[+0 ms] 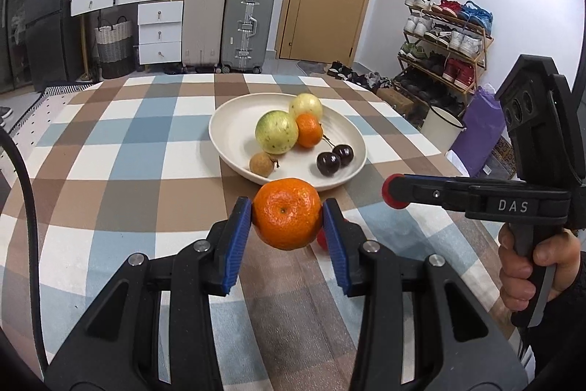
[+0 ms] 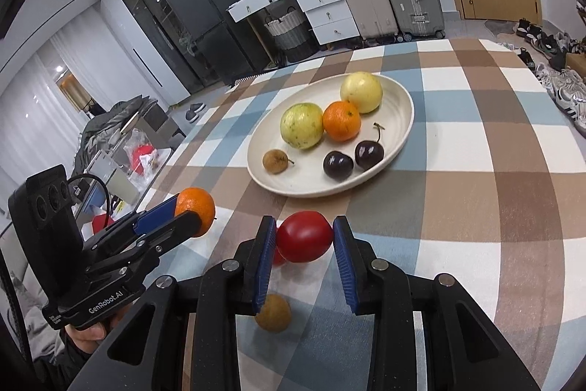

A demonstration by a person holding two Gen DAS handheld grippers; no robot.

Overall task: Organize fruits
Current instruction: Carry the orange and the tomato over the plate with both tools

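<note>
Six fruits sit on the plate (image 2: 399, 120), while left gripper (image 1: 286, 220) clamps a mandarin (image 1: 285, 212), right gripper (image 2: 304, 239) pinches a tomato (image 2: 304, 236), both aloft, and a longan (image 2: 273, 317) waits on the table (image 2: 476, 207).

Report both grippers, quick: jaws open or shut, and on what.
Left gripper: jaws shut on the mandarin.
Right gripper: jaws shut on the red tomato.
</note>
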